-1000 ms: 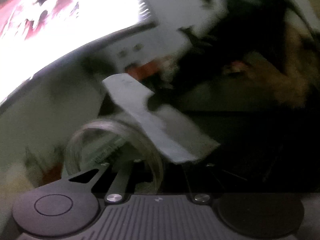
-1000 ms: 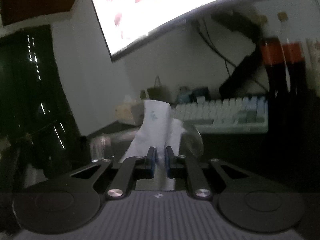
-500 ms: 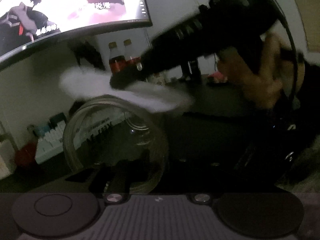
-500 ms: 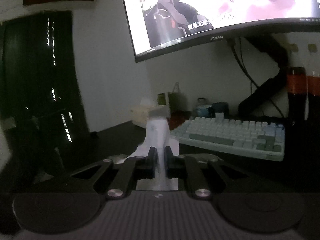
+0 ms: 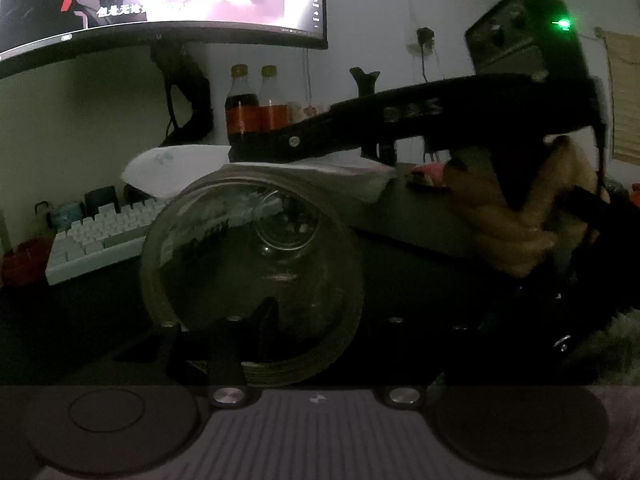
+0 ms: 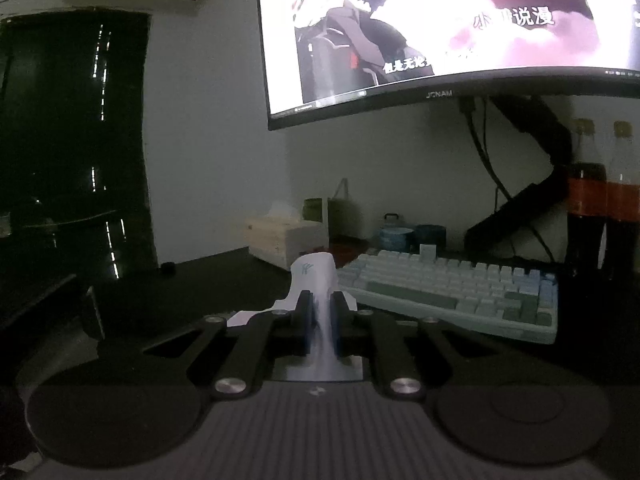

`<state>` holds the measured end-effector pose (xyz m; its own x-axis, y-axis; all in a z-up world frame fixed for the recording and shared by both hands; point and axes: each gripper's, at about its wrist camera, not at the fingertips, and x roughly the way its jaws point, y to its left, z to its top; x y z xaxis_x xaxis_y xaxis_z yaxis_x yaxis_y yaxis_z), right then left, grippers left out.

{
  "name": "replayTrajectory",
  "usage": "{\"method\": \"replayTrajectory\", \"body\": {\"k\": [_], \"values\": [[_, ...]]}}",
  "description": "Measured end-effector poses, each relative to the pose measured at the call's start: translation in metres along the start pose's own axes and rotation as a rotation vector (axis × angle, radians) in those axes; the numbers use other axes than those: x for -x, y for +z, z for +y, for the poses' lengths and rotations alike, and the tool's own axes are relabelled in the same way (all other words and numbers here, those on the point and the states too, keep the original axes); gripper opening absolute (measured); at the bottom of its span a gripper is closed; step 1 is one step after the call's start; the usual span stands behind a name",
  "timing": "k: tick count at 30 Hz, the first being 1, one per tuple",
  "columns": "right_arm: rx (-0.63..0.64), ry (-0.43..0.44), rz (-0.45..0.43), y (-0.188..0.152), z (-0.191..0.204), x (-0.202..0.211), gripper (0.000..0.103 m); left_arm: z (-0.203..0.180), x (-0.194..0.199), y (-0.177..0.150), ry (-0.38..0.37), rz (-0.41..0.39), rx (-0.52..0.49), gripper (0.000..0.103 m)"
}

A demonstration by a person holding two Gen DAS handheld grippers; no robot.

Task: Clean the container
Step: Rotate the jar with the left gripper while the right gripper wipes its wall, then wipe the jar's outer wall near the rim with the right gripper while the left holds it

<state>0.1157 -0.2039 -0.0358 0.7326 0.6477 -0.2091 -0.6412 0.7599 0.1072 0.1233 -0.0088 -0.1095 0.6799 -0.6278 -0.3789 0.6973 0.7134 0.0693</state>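
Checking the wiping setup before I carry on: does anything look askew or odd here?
Only the glass jar: it lies tipped on its side, mouth toward the left hand-held gripper, not upright. The right hand-held gripper pinches a crumpled white tissue above it. No spill or damage visible.

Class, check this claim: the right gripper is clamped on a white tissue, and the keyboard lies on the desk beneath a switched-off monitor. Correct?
Not quite. The monitor is switched on, showing a picture, as the right wrist view shows. The right gripper does clamp the white tissue, and the keyboard lies beneath.
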Motion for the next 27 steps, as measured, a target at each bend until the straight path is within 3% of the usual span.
{"method": "replayTrajectory", "body": {"k": [6,8,10,12,14,20,23,25,27], "values": [[-0.066,-0.145,0.008,-0.001,-0.028,0.000,0.017,-0.007,0.003,0.000,-0.030,0.004,-0.009,0.045],[-0.044,-0.150,0.000,-0.002,-0.018,0.003,0.016,-0.007,0.001,0.000,-0.035,0.002,-0.010,0.048],[0.005,-0.077,-0.012,-0.004,-0.004,0.008,0.016,-0.011,0.001,-0.001,-0.051,-0.001,-0.015,0.064],[0.017,-0.015,-0.020,-0.005,0.005,0.014,0.016,-0.015,0.001,-0.003,-0.055,-0.004,-0.016,0.066],[0.035,-0.008,-0.018,-0.004,0.004,0.013,0.016,-0.016,0.001,-0.002,-0.052,0.001,-0.011,0.066],[-0.095,-0.136,0.004,-0.001,-0.038,0.005,0.016,-0.017,0.001,-0.003,-0.057,0.000,0.006,0.072],[-0.118,-0.169,-0.002,-0.003,-0.038,0.008,0.015,-0.020,-0.001,-0.001,-0.059,0.005,0.021,0.074],[-0.100,-0.133,-0.005,-0.003,-0.027,0.012,0.015,-0.024,-0.003,0.000,-0.061,0.008,0.015,0.077],[-0.080,-0.007,-0.002,-0.001,-0.016,0.018,0.015,-0.027,-0.004,0.001,-0.065,0.008,0.011,0.079]]}}
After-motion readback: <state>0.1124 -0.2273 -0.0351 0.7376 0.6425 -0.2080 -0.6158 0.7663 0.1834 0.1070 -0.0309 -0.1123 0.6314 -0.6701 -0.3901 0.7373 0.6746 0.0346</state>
